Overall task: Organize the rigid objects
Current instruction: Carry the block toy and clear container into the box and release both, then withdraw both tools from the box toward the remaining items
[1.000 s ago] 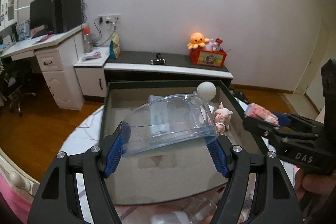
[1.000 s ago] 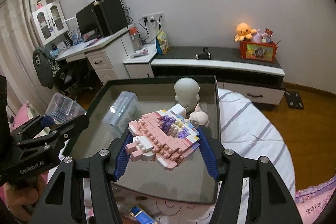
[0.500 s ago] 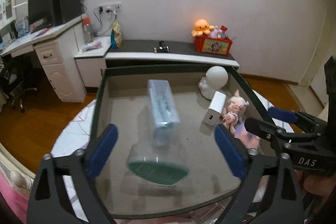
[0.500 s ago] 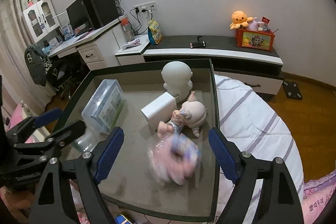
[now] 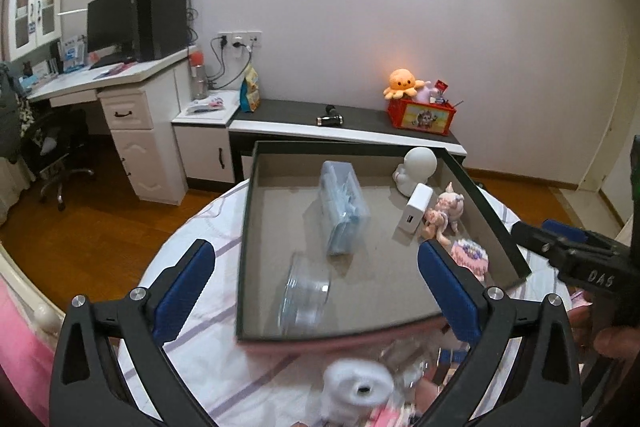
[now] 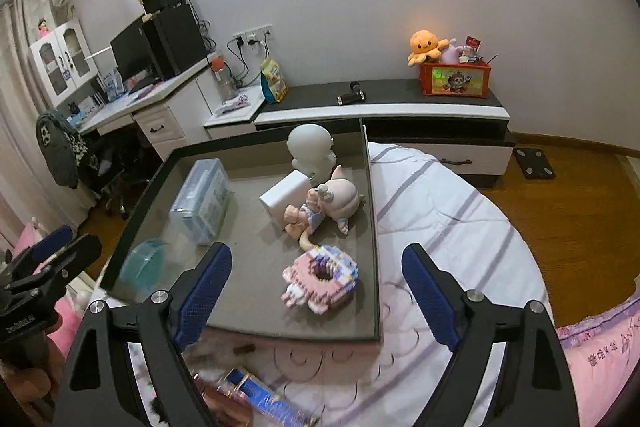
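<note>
- Six things lie in the tray (image 6: 372, 227), among them the cup (image 5: 306, 291) and brick ring (image 6: 322, 281).
- Both grippers, left (image 5: 316, 291) and right (image 6: 316, 297), have just opened their fingers; nothing is between them.
- Clutter (image 5: 356, 387) on the bed (image 6: 440, 219) remains.

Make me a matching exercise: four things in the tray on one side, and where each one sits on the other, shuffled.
Things:
1. white round figure
2. clear cup
3. pink block model
4. clear lidded box

Places:
A. near left corner
B. far wall of the tray
C. near right side
D. left side, beyond the cup

Pairs: 1-B, 2-A, 3-C, 4-D
</note>
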`<state>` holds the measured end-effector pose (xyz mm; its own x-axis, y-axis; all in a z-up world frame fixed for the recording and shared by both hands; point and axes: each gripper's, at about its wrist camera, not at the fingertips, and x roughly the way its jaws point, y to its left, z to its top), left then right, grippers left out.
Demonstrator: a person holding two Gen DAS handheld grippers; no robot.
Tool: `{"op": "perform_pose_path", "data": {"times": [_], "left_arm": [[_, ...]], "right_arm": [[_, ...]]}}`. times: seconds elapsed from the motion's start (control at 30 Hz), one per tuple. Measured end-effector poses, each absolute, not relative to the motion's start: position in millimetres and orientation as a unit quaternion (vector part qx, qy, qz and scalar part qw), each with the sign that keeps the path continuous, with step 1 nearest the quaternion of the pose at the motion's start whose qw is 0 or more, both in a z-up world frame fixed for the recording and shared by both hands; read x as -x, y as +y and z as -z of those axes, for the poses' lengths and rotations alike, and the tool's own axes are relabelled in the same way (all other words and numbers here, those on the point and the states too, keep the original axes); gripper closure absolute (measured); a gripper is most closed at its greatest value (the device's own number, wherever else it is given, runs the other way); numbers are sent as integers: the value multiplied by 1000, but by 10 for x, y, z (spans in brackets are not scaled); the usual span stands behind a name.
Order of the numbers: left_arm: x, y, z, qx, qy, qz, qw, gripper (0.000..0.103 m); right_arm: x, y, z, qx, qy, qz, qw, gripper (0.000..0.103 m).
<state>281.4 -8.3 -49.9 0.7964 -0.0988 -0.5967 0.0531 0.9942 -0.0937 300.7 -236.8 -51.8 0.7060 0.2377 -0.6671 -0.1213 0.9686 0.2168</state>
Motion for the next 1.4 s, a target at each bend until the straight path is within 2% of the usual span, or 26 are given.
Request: {"op": "perform_pose_path", "data": {"times": [0.27,0.7,1.4], "left_arm": [[-2294,-23,412,32,308,31,950,0],[-1555,-39,357,37,301,28,952,0],[-1104,-11,404,41,303,25,952,0]], "right_arm": [[-2451,-2350,247,-85,330,-109,934,15],[-1612,-2342,187,-90,311,-117,939,15],[-1268,-2229,257,-79,316,-128,937,14]]}}
